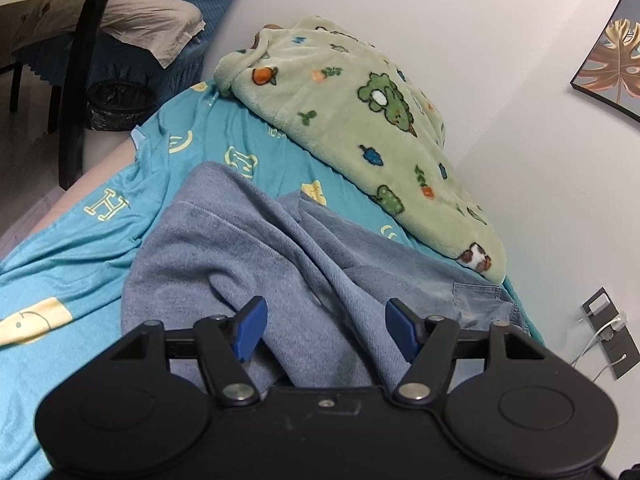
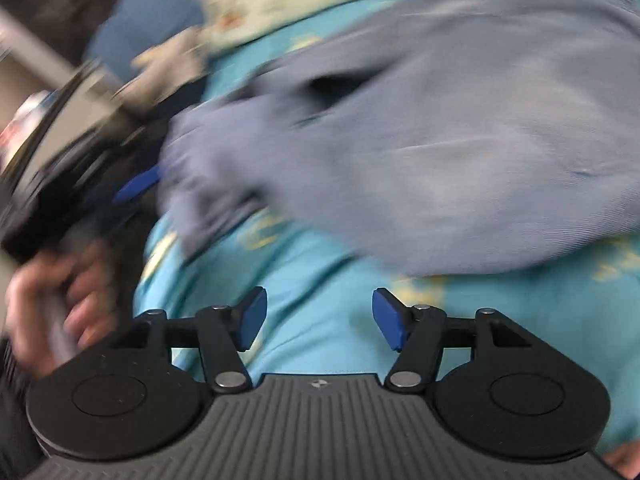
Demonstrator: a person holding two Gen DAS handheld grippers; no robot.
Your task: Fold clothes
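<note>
With both the left tongs (image 1: 326, 330) and right tongs (image 2: 319, 319) gaping and gripping nothing, the rumpled blue garment (image 1: 248, 248) could stay creased if pinched through several layers

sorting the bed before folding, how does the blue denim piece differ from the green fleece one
The denim garment is plain grey-blue, while the fleece blanket is pale green with printed cartoon animals and plants. The denim garment looks thin and woven, with a stitched pocket; the fleece blanket looks thick and plush. The denim garment lies rumpled nearest the left gripper; the fleece blanket sits by the wall. Both rest on the turquoise sheet.
</note>
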